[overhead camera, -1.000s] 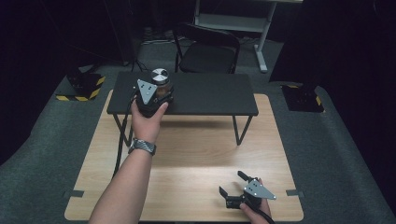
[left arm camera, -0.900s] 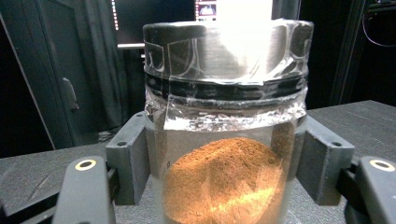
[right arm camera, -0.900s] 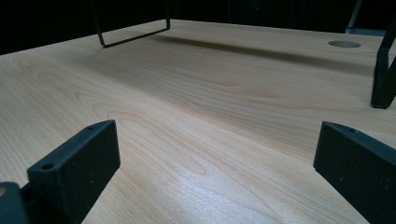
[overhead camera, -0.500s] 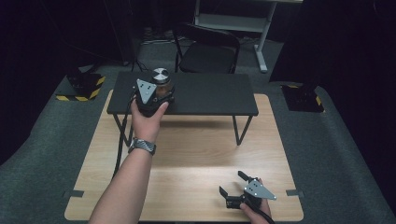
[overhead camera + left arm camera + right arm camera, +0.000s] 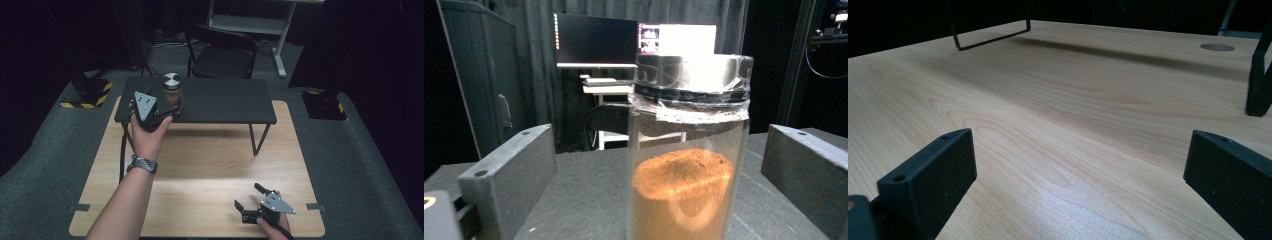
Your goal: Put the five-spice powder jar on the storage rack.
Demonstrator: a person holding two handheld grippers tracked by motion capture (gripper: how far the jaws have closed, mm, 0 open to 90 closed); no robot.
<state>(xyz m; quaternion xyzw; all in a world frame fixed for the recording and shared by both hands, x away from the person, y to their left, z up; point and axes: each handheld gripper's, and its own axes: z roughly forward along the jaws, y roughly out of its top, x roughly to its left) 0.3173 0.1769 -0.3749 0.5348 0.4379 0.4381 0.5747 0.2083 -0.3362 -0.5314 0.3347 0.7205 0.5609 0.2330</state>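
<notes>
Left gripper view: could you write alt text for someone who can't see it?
A clear glass jar with a silver lid, part full of orange-brown powder, stands on a black shelf. The left gripper has just opened its two black jaws, which flank the jar without touching.

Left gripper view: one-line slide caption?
Left gripper, jaws just opened, straddles a silver-lidded glass jar of orange-brown powder on the black shelf.

Right gripper [image 5: 1078, 185] fingers [image 5: 928, 180] wide apart, low over bare wooden table [image 5: 1058, 100].
</notes>
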